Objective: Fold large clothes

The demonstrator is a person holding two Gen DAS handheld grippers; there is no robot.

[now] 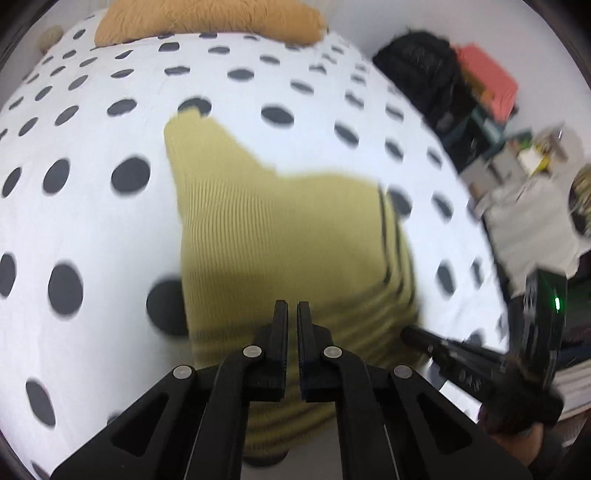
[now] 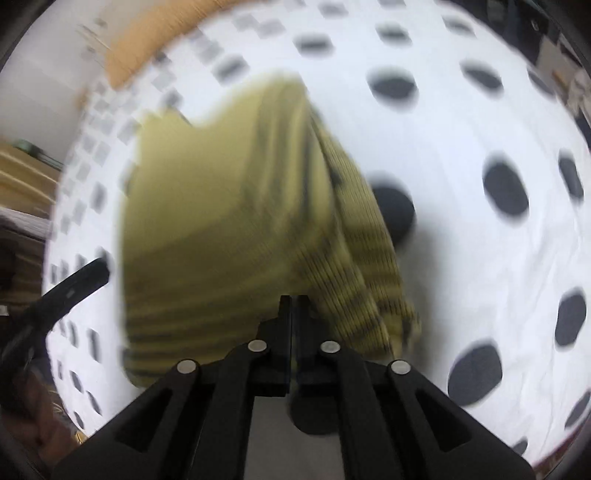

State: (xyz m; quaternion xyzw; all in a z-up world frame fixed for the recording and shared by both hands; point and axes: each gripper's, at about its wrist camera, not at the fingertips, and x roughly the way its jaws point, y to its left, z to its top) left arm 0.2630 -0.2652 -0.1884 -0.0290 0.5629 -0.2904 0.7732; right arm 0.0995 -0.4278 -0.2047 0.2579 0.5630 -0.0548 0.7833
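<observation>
Yellow-green ribbed knit sweater (image 1: 280, 236) with dark stripes near the hem, lying on bed sheet (image 1: 92, 221), white with dark polka dots. Sweater roughly mid-bed, partly folded, layered edges bunched on its right side in right wrist view. Left gripper (image 1: 292, 308) jaws pressed together over the striped near edge; fabric pinch not discernible. Right gripper (image 2: 293, 301) jaws pressed together at the sweater's near edge, no cloth clearly between them. Right gripper also visible at lower right of left view, just beside the hem. Tan pillow (image 1: 207, 22) at far end. Black bag (image 1: 421, 70) and clutter beyond right bedside. Motion blur throughout.
</observation>
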